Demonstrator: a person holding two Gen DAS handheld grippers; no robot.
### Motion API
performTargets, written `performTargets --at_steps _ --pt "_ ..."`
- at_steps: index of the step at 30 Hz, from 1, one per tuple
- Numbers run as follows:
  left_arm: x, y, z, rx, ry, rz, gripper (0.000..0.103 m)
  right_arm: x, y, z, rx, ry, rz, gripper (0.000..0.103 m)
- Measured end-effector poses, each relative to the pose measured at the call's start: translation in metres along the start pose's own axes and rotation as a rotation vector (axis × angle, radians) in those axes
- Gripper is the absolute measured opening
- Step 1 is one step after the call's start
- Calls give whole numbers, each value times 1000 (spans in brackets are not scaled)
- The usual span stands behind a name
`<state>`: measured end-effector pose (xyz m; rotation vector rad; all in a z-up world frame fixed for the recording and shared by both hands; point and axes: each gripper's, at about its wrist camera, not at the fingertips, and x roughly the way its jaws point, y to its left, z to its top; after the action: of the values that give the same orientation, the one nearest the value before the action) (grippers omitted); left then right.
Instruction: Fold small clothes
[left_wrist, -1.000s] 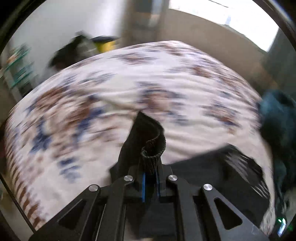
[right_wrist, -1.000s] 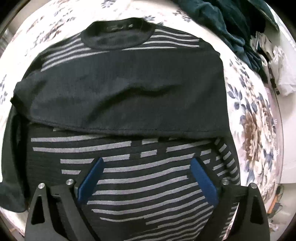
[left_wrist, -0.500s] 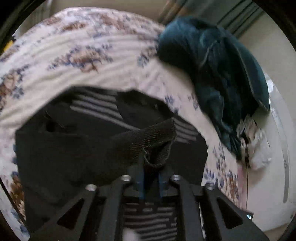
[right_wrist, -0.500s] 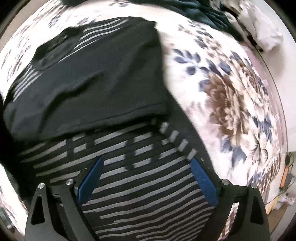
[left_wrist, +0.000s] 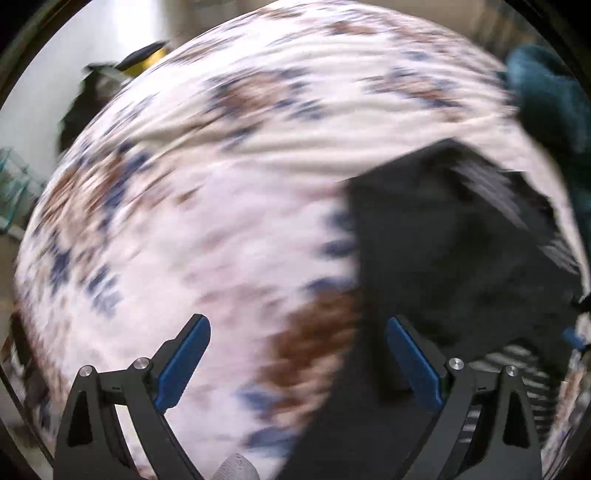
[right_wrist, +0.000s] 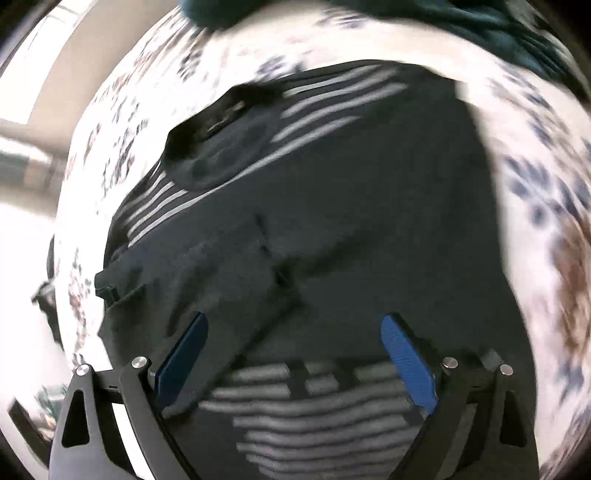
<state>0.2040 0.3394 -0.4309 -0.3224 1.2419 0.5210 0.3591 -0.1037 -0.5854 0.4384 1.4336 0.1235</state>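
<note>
A black sweater with grey stripes (right_wrist: 332, 229) lies on the floral bedspread (right_wrist: 535, 177), both sleeves folded across its chest and its collar (right_wrist: 221, 144) to the upper left. My right gripper (right_wrist: 293, 354) hovers over the sweater's lower half, open, with nothing between the blue pads. In the left wrist view the same sweater (left_wrist: 461, 258) fills the right side. My left gripper (left_wrist: 297, 354) is over the sweater's left edge and the bedspread (left_wrist: 207, 206); its jaws are opening wide and nothing is held between them. Both views are blurred by motion.
A heap of dark teal cloth (left_wrist: 554, 96) lies past the sweater, and the same teal cloth (right_wrist: 461, 26) fills the top of the right wrist view. Dark and yellow objects (left_wrist: 122, 70) stand beyond the bed's far left edge.
My left gripper was shut on the sweater's cuff, carried the sleeve across the chest, then let it go and swung left. My right gripper stayed open while shifting over the sweater.
</note>
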Motion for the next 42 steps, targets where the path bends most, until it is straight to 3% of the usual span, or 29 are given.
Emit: performTargets --at_steps 2,4,5,6,7,8,11,16,23,30,32,36,39,42 --pt "6 23 -8 -35 22 37 98 23 22 13 -69 9 -22 96" --pt "10 37 -13 -73 46 43 98 53 42 26 -148 56 -57 82" --pt "12 39 -13 -87 47 44 98 63 50 26 -185 73 -80 56" --pt "12 41 -13 -101 44 47 98 70 64 27 -252 64 -139 23" --pt "12 41 -13 -110 40 46 98 70 70 26 -296 37 -175 8" --pt "11 40 -12 -116 37 43 98 65 81 23 -355 -3 -209 6" --pt "6 29 -4 -116 19 18 98 34 93 19 -412 -114 -234 4" --pt "5 -13 26 -74 -22 -67 98 -31 42 47 -248 -232 -301 4" --pt "25 -95 72 50 -66 -136 98 -52 -67 87 -109 -208 -466 4" --pt "70 -173 114 208 -84 -76 98 -26 -106 85 -68 -132 -461 4" --pt "83 -178 127 195 -79 -38 98 -23 -111 84 -65 -136 -473 4" --pt "80 -167 146 136 -96 -55 98 -26 -132 84 -14 -144 -547 0" --pt "69 -145 145 79 -128 12 98 -20 -146 84 25 -27 -467 0" --pt "59 -120 135 38 -150 111 98 -38 -128 81 -10 -38 -392 3"
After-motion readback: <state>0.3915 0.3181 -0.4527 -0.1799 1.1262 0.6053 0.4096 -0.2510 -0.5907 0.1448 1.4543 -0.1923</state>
